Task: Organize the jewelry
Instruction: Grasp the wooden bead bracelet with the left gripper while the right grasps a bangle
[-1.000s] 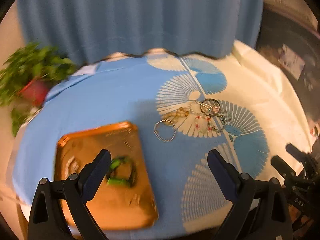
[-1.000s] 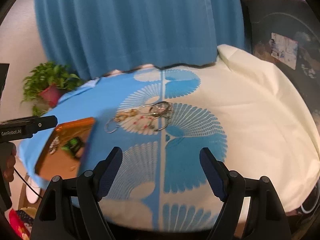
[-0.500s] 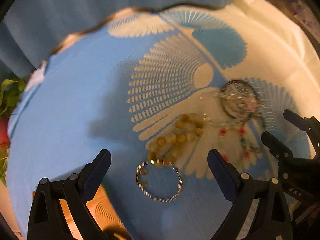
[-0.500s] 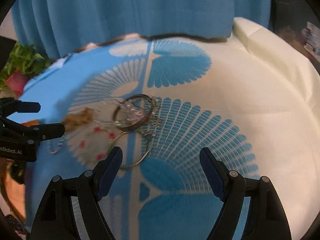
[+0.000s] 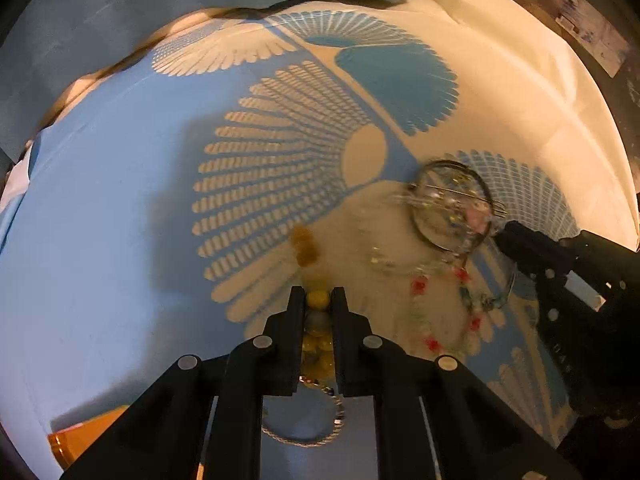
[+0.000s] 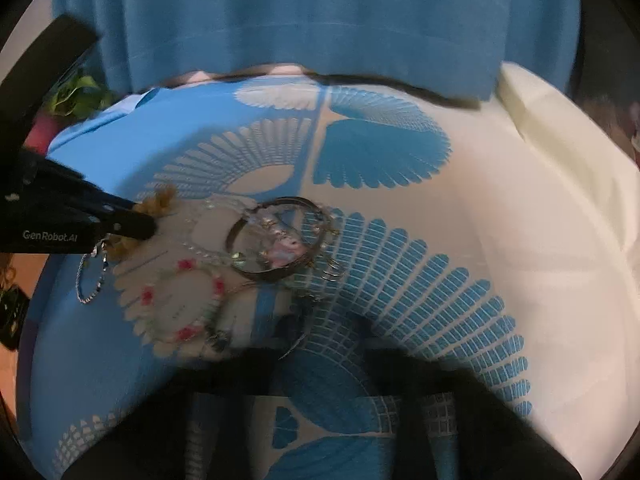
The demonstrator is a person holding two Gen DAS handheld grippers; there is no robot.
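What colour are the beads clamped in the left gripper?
Yellow-amber beads, pinched in the left gripper; the left wrist view shows them best.

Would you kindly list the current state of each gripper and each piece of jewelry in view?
left gripper: shut on the yellow bead bracelet.
right gripper: blurred, state unclear.
silver chain bracelet: flat on the cloth.
red-bead bracelet: lying loose.
metal bangle: on the pile, ungripped.

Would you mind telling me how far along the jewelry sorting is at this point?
Early days. Nothing here shows a piece stored; only a corner of the orange tray is visible. In hand: the left gripper is shut on the yellow bead bracelet. Left on the cloth: the silver chain bracelet, the red-bead bracelet and the bangle pile.
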